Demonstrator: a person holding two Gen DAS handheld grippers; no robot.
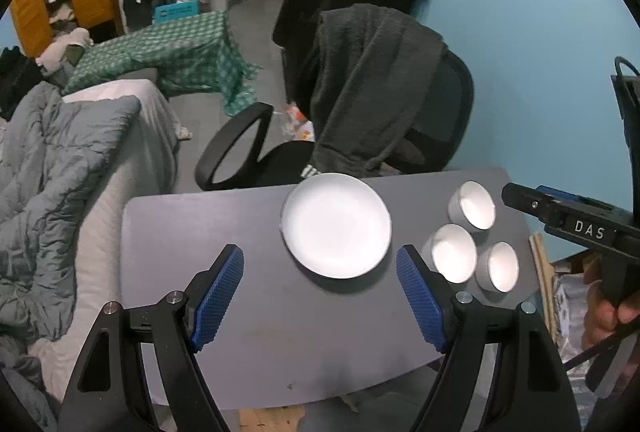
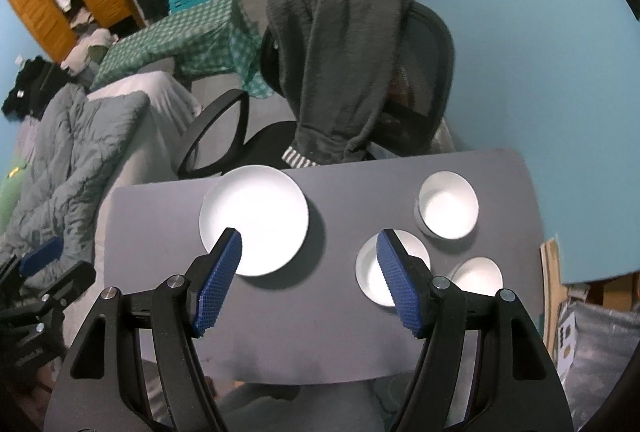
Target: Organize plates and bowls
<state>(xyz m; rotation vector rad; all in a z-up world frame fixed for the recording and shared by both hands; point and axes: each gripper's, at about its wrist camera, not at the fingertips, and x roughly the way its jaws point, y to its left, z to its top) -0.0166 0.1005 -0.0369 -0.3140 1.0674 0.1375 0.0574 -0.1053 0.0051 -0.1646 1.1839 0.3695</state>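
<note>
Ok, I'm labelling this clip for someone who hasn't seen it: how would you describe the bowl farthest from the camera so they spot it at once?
Start at the grey table in front of the office chair draped with a dark hoodie. Right of the wide white plate sit three small white bowls in a cluster. The far bowl is the one nearest the chair and the blue wall, set slightly apart from the other two.
</note>
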